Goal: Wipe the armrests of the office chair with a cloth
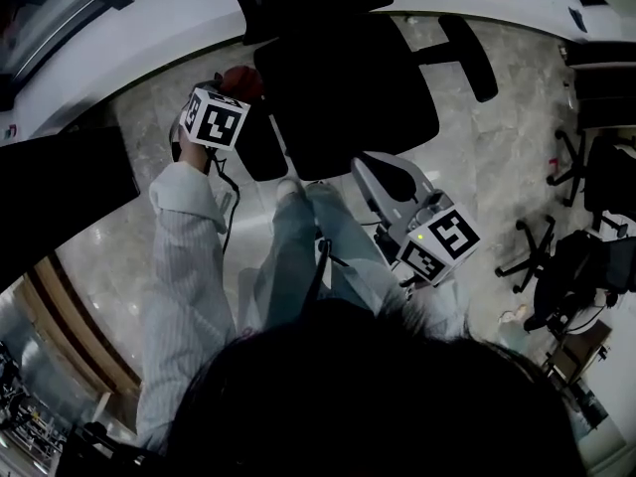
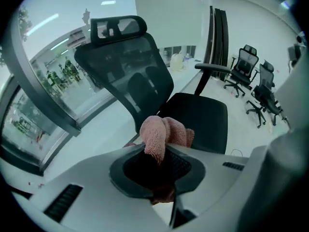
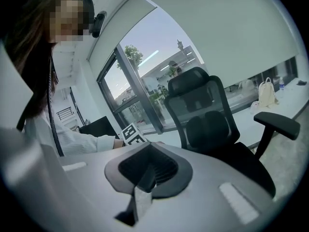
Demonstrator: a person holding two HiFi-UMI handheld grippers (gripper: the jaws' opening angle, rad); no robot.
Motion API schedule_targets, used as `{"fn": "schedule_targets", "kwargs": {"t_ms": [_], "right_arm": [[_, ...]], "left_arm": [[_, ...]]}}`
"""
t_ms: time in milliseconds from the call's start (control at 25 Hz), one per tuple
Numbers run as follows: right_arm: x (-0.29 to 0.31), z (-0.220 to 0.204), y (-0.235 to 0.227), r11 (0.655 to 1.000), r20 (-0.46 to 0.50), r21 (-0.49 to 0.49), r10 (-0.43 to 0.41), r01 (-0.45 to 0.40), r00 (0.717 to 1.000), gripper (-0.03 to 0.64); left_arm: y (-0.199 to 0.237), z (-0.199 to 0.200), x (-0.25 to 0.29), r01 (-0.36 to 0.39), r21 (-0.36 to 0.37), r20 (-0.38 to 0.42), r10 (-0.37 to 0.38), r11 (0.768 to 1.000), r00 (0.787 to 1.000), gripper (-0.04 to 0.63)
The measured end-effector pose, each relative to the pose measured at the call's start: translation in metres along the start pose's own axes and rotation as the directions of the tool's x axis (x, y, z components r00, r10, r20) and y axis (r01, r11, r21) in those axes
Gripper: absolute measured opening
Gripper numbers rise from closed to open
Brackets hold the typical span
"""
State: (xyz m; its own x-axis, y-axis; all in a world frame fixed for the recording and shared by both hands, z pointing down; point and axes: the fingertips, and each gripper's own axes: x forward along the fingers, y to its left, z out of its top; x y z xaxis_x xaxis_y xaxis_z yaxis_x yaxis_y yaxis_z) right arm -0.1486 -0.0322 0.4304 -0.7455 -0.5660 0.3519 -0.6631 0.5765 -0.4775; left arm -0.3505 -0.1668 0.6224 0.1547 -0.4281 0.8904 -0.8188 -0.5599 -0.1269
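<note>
A black mesh office chair [image 1: 338,97] stands before me, its near armrest [image 1: 260,145] at the seat's left and its other armrest [image 1: 469,56] at the far right. My left gripper [image 1: 237,89] is shut on a pink-red cloth [image 1: 241,79], just above the front end of the near armrest. In the left gripper view the cloth [image 2: 164,133] bulges out of the left gripper [image 2: 161,151], with the chair's seat [image 2: 200,117] behind it. My right gripper [image 1: 383,177] hangs in front of the seat, shut and empty. The right gripper view shows that gripper [image 3: 147,170] facing the chair [image 3: 207,122].
A curved white desk [image 1: 129,38] runs behind the chair. More office chairs [image 1: 586,266] stand at the right, also visible in the left gripper view as chairs [image 2: 244,66]. A dark panel [image 1: 60,187] is at my left. A white bag [image 3: 266,92] sits on the desk.
</note>
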Motion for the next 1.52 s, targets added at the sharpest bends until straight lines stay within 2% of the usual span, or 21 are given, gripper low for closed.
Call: {"fn": "schedule_targets", "kwargs": {"t_ms": [200,480,680,800,1000,1280,1520], "right_arm": [[-0.007,0.001,0.004,1.000,0.012,0.000,0.023,-0.023,1.000,0.002],[-0.007,0.006,0.027,0.996,0.022,-0.022,0.092,-0.092,0.995,0.002],[-0.007,0.010,0.035,0.992,0.017,-0.026,0.127,-0.127,0.992,0.002],[-0.004,0.008,0.041,0.991,0.011,-0.024,0.131,-0.131,0.991,0.002],[0.001,0.001,0.034,0.994,0.000,-0.008,0.110,-0.110,0.994,0.002],[0.004,-0.004,0.009,0.998,-0.011,0.036,0.054,-0.054,0.998,0.002],[0.002,-0.003,-0.005,0.998,-0.003,0.056,0.025,-0.025,1.000,0.002]], "left_arm": [[-0.053,-0.017,-0.022,0.094,0.021,0.000,-0.094,0.995,0.996,0.055],[-0.133,-0.057,-0.072,0.260,0.047,-0.028,-0.259,0.964,0.965,0.055],[-0.160,-0.075,-0.093,0.285,0.039,-0.023,-0.284,0.958,0.958,0.055],[-0.151,-0.077,-0.092,0.242,0.075,-0.008,-0.242,0.967,0.970,0.055],[-0.101,-0.059,-0.066,0.134,0.088,0.009,-0.135,0.987,0.991,0.055],[-0.017,-0.024,-0.016,-0.009,0.028,0.004,0.009,1.000,1.000,0.055],[0.030,0.007,0.009,-0.139,-0.029,0.027,0.140,0.990,0.990,0.055]]}}
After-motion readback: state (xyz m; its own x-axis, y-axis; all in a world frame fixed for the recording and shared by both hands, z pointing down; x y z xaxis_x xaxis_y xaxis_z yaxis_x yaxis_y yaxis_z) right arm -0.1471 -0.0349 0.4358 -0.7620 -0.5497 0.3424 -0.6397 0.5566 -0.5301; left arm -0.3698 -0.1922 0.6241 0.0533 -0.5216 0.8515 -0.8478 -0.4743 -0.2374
